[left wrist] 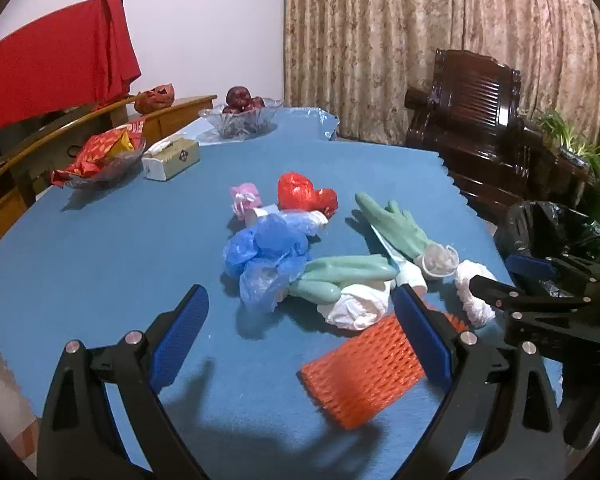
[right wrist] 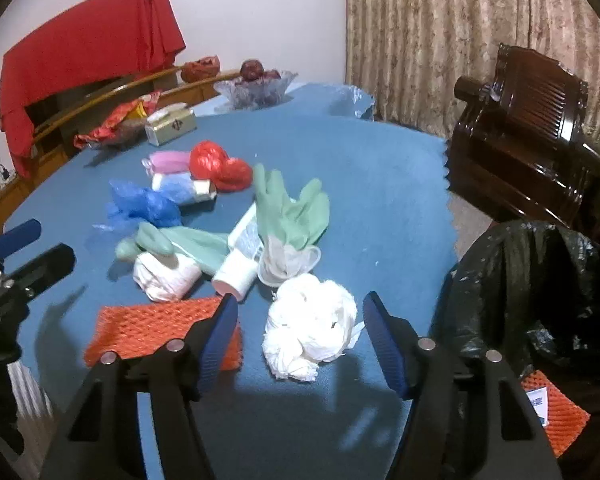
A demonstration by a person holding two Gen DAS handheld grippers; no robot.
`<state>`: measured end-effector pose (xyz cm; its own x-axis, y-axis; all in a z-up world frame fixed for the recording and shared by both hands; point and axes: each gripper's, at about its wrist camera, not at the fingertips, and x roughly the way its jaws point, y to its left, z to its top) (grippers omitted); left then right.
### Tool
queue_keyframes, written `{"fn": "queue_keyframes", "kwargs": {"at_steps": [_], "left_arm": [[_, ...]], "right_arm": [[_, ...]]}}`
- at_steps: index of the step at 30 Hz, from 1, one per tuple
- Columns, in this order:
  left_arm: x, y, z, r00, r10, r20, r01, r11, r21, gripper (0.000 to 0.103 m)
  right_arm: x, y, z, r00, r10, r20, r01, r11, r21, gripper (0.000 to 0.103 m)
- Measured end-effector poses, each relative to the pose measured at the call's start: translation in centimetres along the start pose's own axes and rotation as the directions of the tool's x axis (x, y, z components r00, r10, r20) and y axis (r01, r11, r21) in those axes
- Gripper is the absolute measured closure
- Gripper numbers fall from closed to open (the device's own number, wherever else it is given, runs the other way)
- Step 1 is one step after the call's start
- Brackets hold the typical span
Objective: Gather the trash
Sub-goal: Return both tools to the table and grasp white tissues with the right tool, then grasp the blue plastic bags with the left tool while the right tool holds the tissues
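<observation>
Trash lies on the blue table (left wrist: 100,248): an orange foam net (left wrist: 364,376), white crumpled bags (left wrist: 360,304), green rubber gloves (left wrist: 396,224), a blue plastic bag (left wrist: 264,256), a red bag (left wrist: 304,194) and a pink wrapper (left wrist: 244,198). My left gripper (left wrist: 300,332) is open above the table, its right finger over the orange net. My right gripper (right wrist: 300,340) is open, its jaws on either side of a white crumpled bag (right wrist: 312,328). The orange net (right wrist: 148,326) lies left of it. A black-lined bin (right wrist: 540,288) stands off the table's right edge.
A tissue box (left wrist: 172,158), a snack dish (left wrist: 100,156) and a glass fruit bowl (left wrist: 242,118) stand at the far left of the table. A dark wooden chair (left wrist: 472,120) stands beyond the right edge. Another orange net (right wrist: 552,416) lies by the bin.
</observation>
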<state>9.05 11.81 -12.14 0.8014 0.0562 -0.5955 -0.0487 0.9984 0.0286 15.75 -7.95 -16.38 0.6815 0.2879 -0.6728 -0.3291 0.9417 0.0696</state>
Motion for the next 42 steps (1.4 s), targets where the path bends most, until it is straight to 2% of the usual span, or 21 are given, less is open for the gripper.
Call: {"fn": "queue_keyframes", "kwargs": {"at_steps": [7, 12, 16, 19, 28, 37, 42], "left_arm": [[1.2, -0.1, -0.4, 1.000, -0.011, -0.024, 0.011, 1.000, -0.002, 0.012], [1.9, -0.4, -0.6, 0.999, -0.018, -0.036, 0.018, 1.000, 0.001, 0.013], [2.3, -0.4, -0.7, 0.999, -0.019, -0.045, 0.019, 1.000, 0.000, 0.017], [2.4, -0.2, -0.6, 0.999, -0.011, -0.042, 0.011, 1.000, -0.001, 0.017], [2.6, 0.3, 0.7, 1.000, 0.009, -0.016, -0.009, 1.000, -0.007, 0.017], [6.0, 1.5, 3.1, 0.999, 0.040, -0.012, -0.041, 0.999, -0.031, 0.023], [8.6, 2.0, 3.9, 0.998, 0.043, -0.046, -0.045, 0.998, -0.034, 0.028]], "right_arm": [[2.2, -0.4, -0.2, 0.999, -0.012, -0.045, 0.012, 1.000, -0.004, 0.042], [3.2, -0.4, -0.4, 0.997, 0.002, -0.075, -0.003, 1.000, -0.007, 0.054], [3.0, -0.1, -0.1, 0.997, 0.013, -0.072, -0.015, 1.000, -0.025, 0.069], [2.4, -0.2, 0.2, 0.998, 0.022, -0.065, -0.023, 1.000, -0.016, 0.074], [-1.2, -0.7, 2.8, 0.999, 0.021, 0.025, -0.021, 1.000, 0.010, 0.075], [0.8, -0.7, 5.3, 0.999, 0.025, 0.043, -0.025, 1.000, 0.011, 0.075], [1.9, -0.6, 6.1, 0.998, 0.037, 0.044, -0.038, 0.999, 0.013, 0.075]]}}
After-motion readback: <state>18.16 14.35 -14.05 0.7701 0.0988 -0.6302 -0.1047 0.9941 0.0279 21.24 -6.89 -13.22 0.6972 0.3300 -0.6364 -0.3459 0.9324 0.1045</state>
